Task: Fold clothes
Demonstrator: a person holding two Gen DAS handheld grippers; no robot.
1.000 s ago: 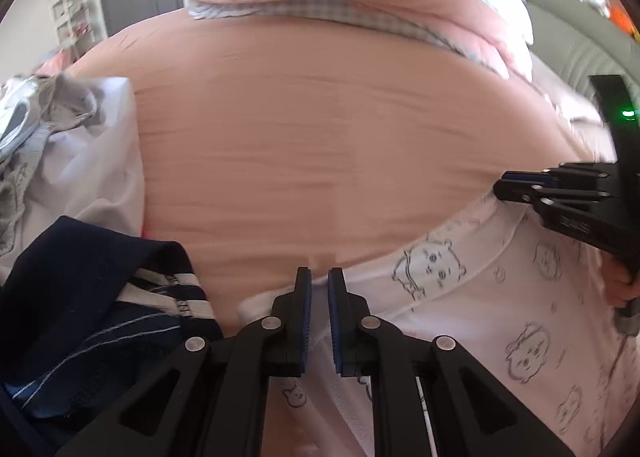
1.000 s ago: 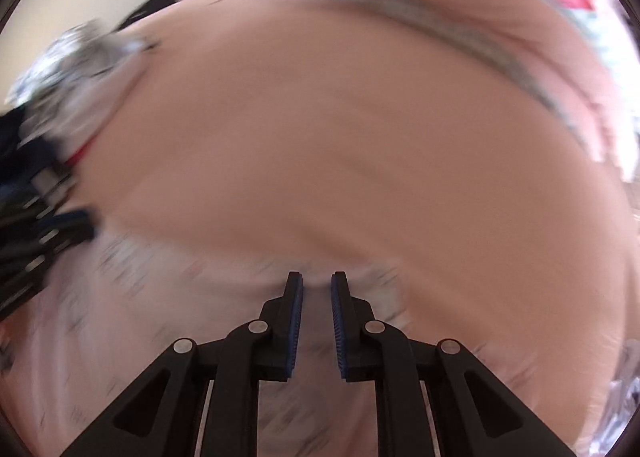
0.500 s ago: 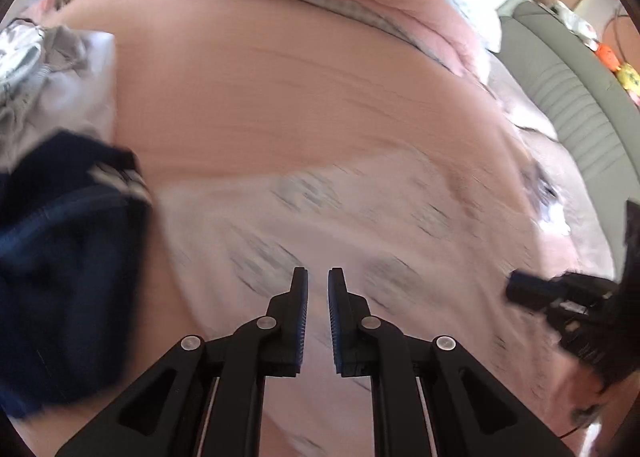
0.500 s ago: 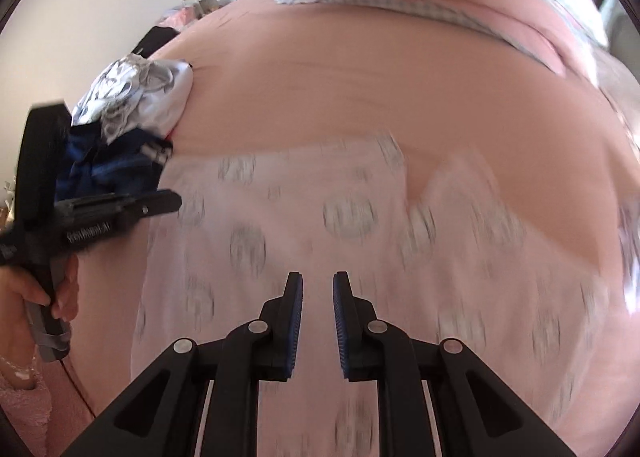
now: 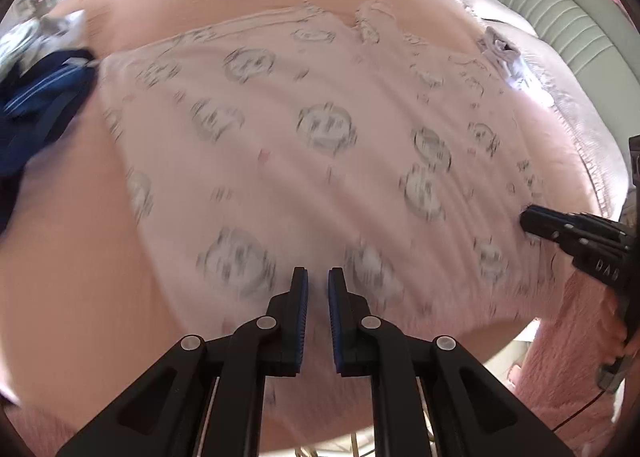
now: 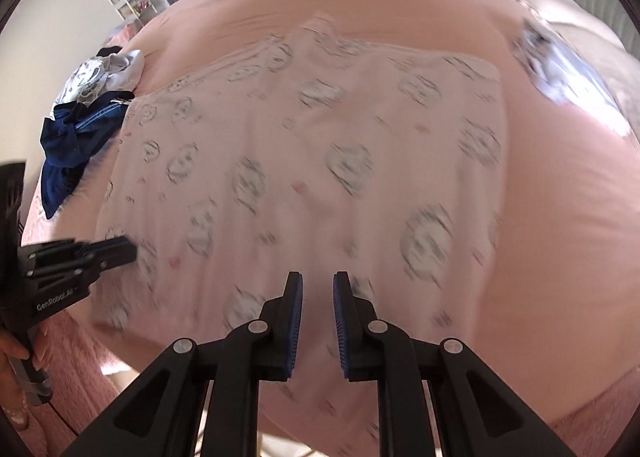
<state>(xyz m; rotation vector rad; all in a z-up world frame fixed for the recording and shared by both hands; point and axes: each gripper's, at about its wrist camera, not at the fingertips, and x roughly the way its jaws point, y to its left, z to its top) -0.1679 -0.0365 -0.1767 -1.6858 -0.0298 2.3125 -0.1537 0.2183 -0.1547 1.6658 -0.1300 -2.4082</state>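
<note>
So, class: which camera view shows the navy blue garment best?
The right wrist view. There the navy blue garment shows whole and fairly sharp, bunched beside the pink printed garment, below a grey-white one. The left wrist view catches the navy one only at its left edge, blurred and cut off.

- Both views are bright and evenly lit by soft daylight, with only faint shadows.
- Motion blur smears the printed faces on the pink garment [image 5: 320, 129] ahead of the fingers [image 5: 298, 297], worst close to them.
- The fingers themselves stay sharp in both views.
- Fisheye distortion bulges the bed [image 6: 560, 197] into a dome; black vignette rims the corners.
- Pale glare washes out the white cloth [image 6: 560, 69] far right of the fingers.
</note>
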